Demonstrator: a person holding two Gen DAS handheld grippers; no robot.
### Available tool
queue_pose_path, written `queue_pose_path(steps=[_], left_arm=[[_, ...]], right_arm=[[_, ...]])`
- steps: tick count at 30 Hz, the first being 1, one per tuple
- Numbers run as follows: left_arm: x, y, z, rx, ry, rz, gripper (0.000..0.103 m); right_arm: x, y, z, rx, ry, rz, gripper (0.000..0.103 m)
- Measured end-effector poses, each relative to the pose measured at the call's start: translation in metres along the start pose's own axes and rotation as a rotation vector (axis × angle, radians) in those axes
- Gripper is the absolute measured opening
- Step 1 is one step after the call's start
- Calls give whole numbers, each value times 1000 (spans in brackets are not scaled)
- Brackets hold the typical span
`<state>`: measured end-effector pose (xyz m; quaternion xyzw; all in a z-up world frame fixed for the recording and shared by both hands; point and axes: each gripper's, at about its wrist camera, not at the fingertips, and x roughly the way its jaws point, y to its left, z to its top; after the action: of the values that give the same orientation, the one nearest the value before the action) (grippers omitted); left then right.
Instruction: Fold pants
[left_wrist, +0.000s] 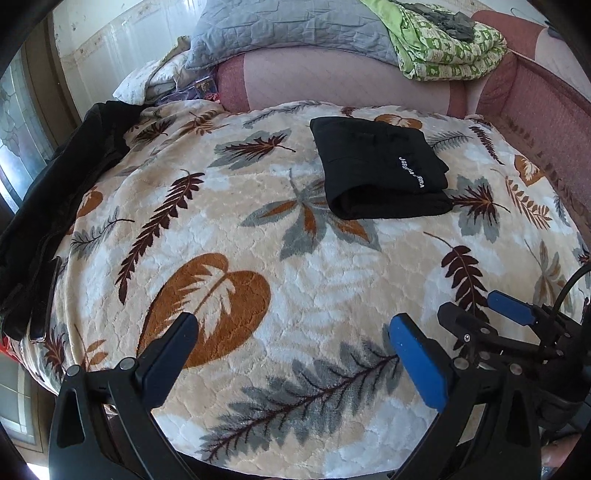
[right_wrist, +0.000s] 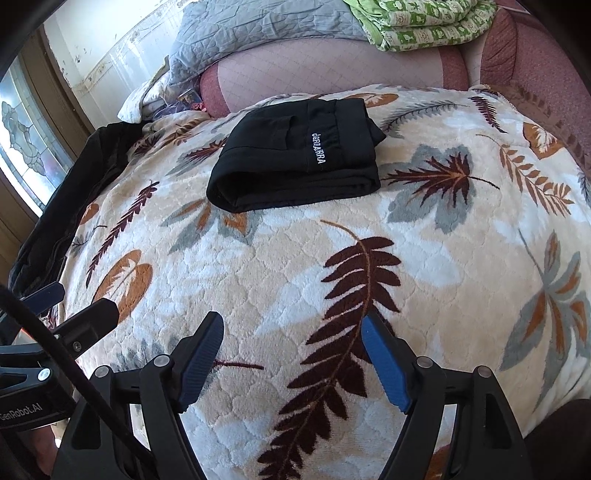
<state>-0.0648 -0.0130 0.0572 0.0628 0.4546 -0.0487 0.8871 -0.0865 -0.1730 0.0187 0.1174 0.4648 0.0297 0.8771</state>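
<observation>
One leaf-print blanket under folded black pants; stained-glass window beside.

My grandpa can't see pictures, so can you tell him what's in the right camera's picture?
Black pants lie folded into a neat bundle on a leaf-patterned blanket. The right gripper hangs open and empty above the blanket, nearer the camera than the pants. A dark garment is heaped along the blanket's left edge.

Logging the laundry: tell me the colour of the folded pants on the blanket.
Black, with small white lettering on top. The folded pants show best in the right wrist view.
</observation>
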Motion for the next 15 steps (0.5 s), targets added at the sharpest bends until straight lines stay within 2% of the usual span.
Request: queue_pose_path(steps=[15], left_arm=[[8, -3, -2, 3, 37, -18, 103]], right_arm=[[4, -3, -2, 11, 16, -9, 83]])
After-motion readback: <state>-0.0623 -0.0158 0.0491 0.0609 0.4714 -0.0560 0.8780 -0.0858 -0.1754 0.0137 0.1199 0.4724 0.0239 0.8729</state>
